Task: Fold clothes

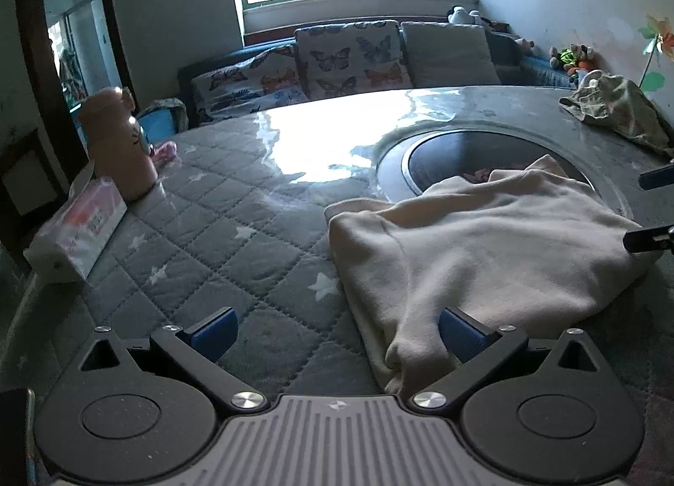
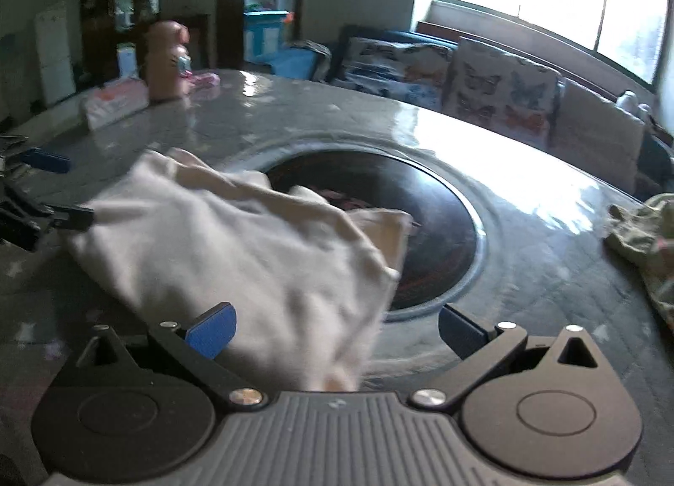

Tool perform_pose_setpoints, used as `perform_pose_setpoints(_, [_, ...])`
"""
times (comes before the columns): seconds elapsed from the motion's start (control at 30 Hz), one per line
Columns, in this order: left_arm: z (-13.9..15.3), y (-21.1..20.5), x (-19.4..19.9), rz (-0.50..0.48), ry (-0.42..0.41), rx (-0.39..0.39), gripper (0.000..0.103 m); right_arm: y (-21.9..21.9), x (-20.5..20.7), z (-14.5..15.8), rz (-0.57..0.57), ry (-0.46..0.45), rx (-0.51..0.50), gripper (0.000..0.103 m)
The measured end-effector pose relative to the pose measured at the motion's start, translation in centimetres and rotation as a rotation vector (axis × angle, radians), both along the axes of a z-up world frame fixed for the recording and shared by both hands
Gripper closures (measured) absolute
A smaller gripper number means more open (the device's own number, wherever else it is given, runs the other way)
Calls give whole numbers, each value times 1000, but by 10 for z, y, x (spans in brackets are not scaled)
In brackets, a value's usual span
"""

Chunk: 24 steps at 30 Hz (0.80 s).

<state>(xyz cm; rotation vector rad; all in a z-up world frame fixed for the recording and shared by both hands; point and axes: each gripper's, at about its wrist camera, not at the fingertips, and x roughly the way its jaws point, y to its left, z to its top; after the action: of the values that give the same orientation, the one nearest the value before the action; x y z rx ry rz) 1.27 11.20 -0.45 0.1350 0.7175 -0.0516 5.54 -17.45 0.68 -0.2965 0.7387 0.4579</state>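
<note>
Nearest the lens, left gripper [image 1: 335, 336] with blue pads spread wide, holding nothing; right pad [image 1: 459, 334] resting against the near corner of a cream, soft fleece garment [image 1: 484, 250]. Right gripper [image 2: 335, 336] likewise spread wide and empty-handed, with the same garment's corner bunched up between its pads, not pinched. Garment lying crumpled on the grey quilted table cover with white stars [image 1: 202, 233], far edge draped over the dark round recess [image 1: 446, 157] at the table's middle. Long axis running roughly between the two grippers, each at an opposite end; neither clearly nearer. Probably next: closing on both corners. Counted: one cream garment, one olive crumpled garment [image 1: 619, 107] well apart at the far edge, one pink bottle [image 1: 120, 140], one tissue pack [image 1: 76, 233].
</note>
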Motion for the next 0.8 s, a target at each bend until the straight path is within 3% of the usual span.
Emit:
perform_pose_setpoints(0.13, [0,2,0,6,9,-2,0,-8,2,-7,-20,19,-16,0])
perform_pose_setpoints(0.3, [8,0,1,5,-10,1,0,-9,-1,4,-26,-26,-19,0])
perform_pose_setpoints(0.5, [-1,7,11,40,30,-12,0,-14,6,-4,-42,1,-41,0])
perform_pose_setpoints(0.8, [8,7,40,69,-9,-17,0,0,23,4,-26,-32,-25,0])
